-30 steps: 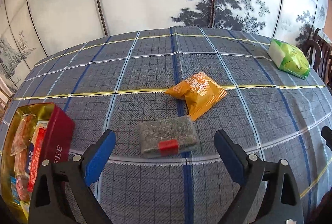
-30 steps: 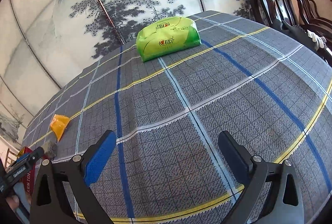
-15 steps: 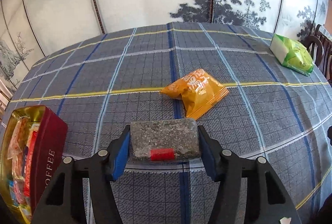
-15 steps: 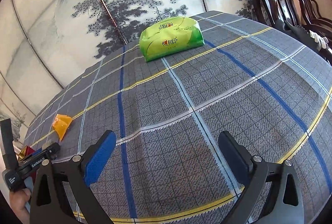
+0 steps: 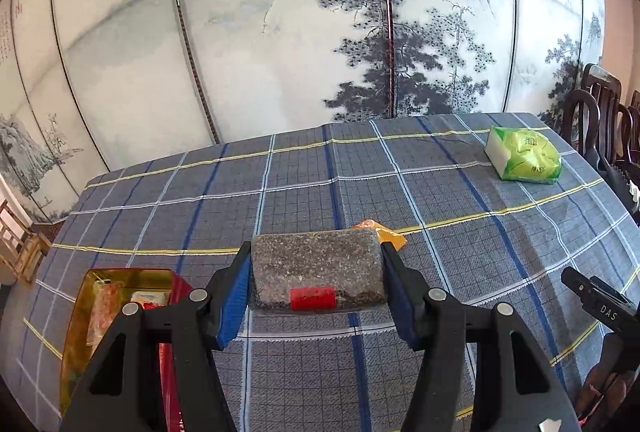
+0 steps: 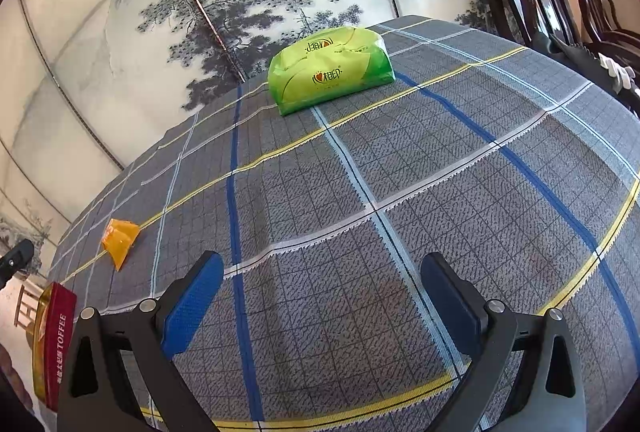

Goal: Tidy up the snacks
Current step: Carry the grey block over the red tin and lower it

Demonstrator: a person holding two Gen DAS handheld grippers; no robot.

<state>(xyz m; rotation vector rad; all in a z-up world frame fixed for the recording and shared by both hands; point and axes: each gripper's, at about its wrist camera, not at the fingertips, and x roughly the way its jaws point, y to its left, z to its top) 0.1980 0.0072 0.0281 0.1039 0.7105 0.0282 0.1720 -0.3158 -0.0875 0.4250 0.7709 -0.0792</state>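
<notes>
Two blue-padded fingers [image 5: 236,292] of the left gripper [image 5: 316,296] are pinching a grey speckled rectangular snack packet with a red label [image 5: 316,272] above the checked tabletop [image 5: 440,252]; near left, a red-and-gold toffee tin [image 5: 80,312] is sitting open; the right gripper [image 6: 320,304] is hovering, fingers spread, gripping nothing.

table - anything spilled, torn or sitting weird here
Nothing looks spilled or damaged. The orange snack packet and the green pack lie flat and intact on the tablecloth, the toffee tin sits upright, and the left claw grips a grey snack bar.
</notes>
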